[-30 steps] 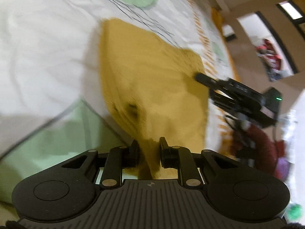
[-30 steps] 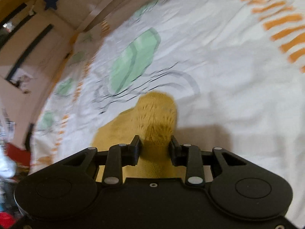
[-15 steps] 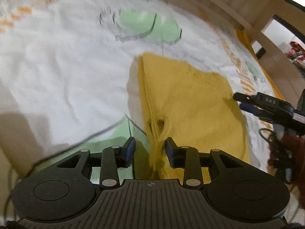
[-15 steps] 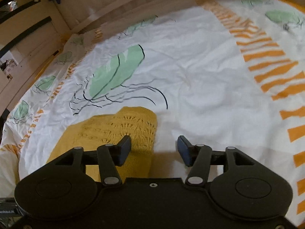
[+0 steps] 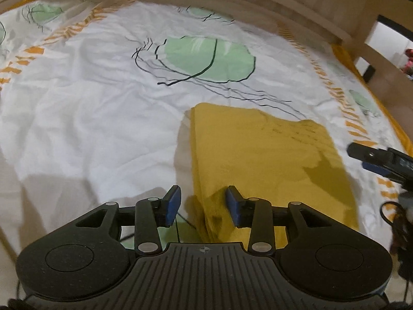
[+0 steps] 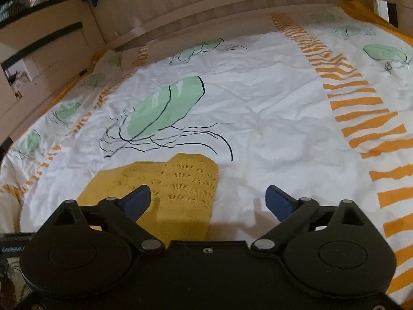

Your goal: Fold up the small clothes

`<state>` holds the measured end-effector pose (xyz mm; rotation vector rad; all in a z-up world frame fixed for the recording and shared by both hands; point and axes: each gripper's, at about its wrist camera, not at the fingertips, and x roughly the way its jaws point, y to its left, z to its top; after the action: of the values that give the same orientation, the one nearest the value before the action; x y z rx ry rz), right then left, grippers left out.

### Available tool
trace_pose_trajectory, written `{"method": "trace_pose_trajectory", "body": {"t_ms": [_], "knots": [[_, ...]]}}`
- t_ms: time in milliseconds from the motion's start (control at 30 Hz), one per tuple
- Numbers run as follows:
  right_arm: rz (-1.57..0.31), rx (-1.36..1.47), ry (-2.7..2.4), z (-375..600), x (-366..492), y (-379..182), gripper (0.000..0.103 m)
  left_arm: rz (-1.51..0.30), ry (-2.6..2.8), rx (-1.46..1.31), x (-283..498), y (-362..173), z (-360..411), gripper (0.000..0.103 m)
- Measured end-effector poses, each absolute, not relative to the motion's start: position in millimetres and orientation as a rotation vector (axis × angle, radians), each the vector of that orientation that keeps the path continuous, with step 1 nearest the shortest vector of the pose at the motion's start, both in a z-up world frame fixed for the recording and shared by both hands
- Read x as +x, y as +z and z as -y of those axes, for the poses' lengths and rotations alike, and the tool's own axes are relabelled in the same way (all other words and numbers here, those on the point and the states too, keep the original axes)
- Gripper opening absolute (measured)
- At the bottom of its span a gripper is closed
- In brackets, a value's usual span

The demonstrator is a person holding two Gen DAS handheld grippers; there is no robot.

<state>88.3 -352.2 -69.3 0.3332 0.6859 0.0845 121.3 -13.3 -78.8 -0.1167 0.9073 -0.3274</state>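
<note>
A mustard-yellow knitted garment (image 5: 258, 160) lies folded flat on the bed sheet (image 5: 90, 118). My left gripper (image 5: 202, 206) is open, just above its near left corner, holding nothing. In the right wrist view the garment (image 6: 180, 180) shows its lace-patterned end. My right gripper (image 6: 207, 200) is wide open above that end, empty. The right gripper's fingers (image 5: 371, 155) show at the right edge of the left wrist view, beside the garment's right side.
The sheet (image 6: 271, 118) is white with green leaf prints (image 5: 206, 59) and orange stripe bands (image 6: 361, 118). A wooden bed frame (image 6: 206, 13) runs along the far side. Dark cables and red items (image 5: 397, 222) lie at the right edge.
Both grippers have opened and let go of the garment, then pulled back. The garment now lies flat and folded on the sheet.
</note>
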Motion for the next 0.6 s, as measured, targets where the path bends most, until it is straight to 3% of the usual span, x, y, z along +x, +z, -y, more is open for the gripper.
{"method": "trace_pose_trajectory", "body": {"t_ms": [300,600], "knots": [[-0.712,0.246,0.052,339,112,-84,0.103,-0.907,-0.312,-0.085,135,-89,19,0.059],[-0.799,0.249,0.031,341,120,-98,0.103,-0.868,-0.307,-0.09,131,-66,11,0.059]]}}
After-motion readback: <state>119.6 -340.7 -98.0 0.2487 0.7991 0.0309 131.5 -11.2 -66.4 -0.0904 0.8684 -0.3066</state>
